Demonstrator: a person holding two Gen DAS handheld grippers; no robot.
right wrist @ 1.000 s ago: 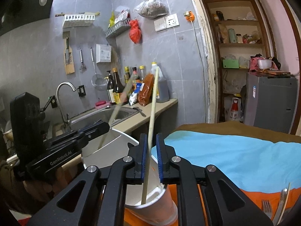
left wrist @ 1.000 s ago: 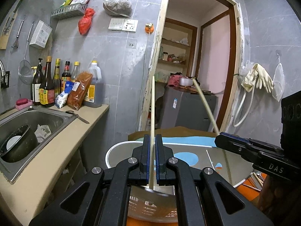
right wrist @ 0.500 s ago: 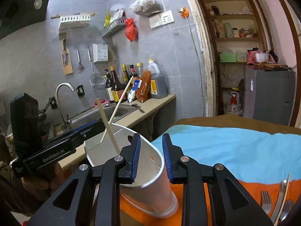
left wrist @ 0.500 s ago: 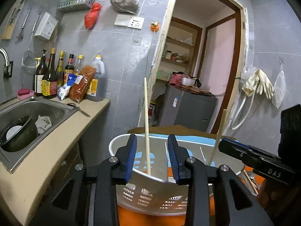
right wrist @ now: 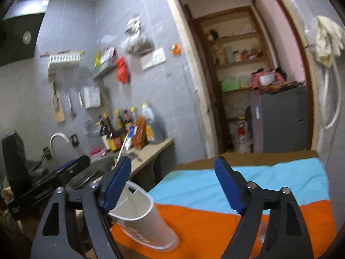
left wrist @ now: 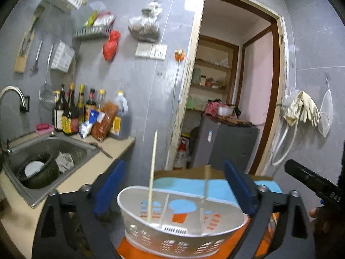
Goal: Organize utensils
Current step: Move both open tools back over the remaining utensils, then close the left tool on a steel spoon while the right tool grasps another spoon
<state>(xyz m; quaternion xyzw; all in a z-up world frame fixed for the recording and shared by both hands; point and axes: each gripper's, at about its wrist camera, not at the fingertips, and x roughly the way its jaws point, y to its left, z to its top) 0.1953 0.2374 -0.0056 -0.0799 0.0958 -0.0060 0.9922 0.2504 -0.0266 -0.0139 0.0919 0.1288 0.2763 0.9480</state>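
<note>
A white slotted utensil holder (left wrist: 183,228) stands on the orange and blue cloth. One pale chopstick (left wrist: 152,172) leans upright in its left compartment, and a second chopstick (left wrist: 207,185) stands further right. My left gripper (left wrist: 172,185) hangs just before the holder with its jaws opening wide; the pads touch nothing. In the right wrist view the holder (right wrist: 142,213) sits low on the left with a chopstick (right wrist: 121,149) poking up behind one pad. My right gripper (right wrist: 172,183) is to the holder's right, its jaws opening with nothing between them. The left gripper's body (right wrist: 54,183) shows at the left edge.
A steel sink (left wrist: 71,151) with a dark pot, and a row of bottles (left wrist: 71,112), are on the counter to the left. A grey cabinet (left wrist: 226,146) stands in the doorway beyond. The orange and blue cloth (right wrist: 237,215) covers the table. Gloves (left wrist: 306,110) hang on the right wall.
Both grippers let go of their chopsticks, opened wide and drew back and upward. The two chopsticks now stand free in the holder. The right view swung to the right.
</note>
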